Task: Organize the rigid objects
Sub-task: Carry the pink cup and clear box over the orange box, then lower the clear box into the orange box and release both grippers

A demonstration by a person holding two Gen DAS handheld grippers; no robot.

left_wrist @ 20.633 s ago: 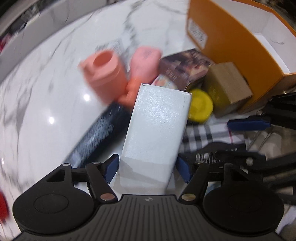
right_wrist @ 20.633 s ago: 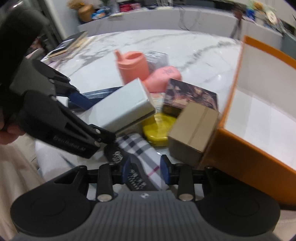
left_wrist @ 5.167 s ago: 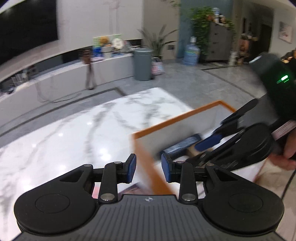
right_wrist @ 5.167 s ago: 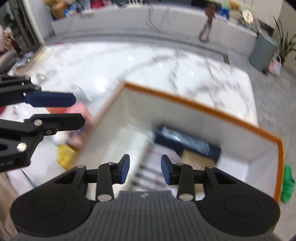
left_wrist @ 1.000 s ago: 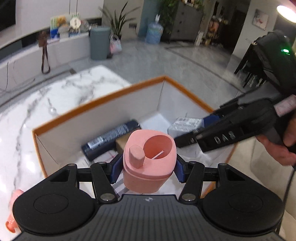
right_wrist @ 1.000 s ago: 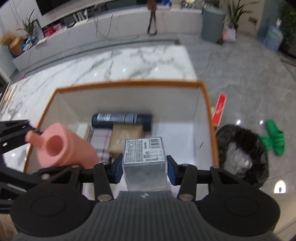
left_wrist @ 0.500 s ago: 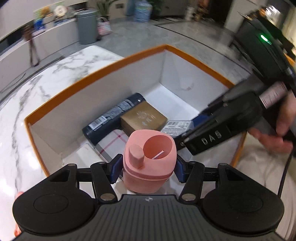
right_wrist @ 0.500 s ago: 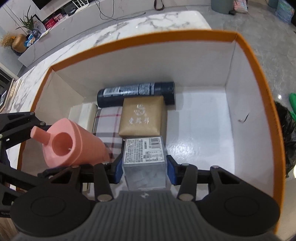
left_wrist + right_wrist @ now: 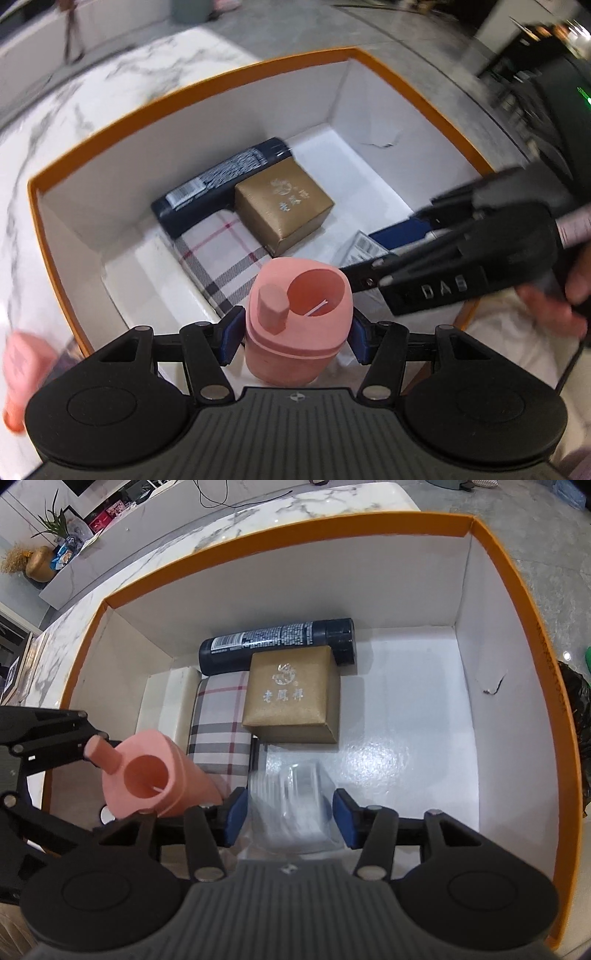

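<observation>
My left gripper [image 9: 295, 334] is shut on a pink cup with a spout [image 9: 297, 317] and holds it over the near-left part of the orange box [image 9: 207, 83]. The cup also shows in the right wrist view [image 9: 155, 777]. My right gripper [image 9: 288, 814] is open inside the orange box [image 9: 517, 602]; a clear plastic box [image 9: 291, 797], blurred, sits between its spread fingers. In the box lie a dark blue can [image 9: 277, 644], a tan gift box [image 9: 291, 698], a plaid case [image 9: 219, 723] and a white box [image 9: 166, 705].
The box stands on a white marble table [image 9: 74, 110]. A pink object [image 9: 26, 365] lies on the table left of the box. The right half of the box floor [image 9: 402, 720] is bare.
My right gripper has opened and let go of the clear box, which now appears blurred low in the orange box. Both grippers have come lower into the box. The pink cup stays held.
</observation>
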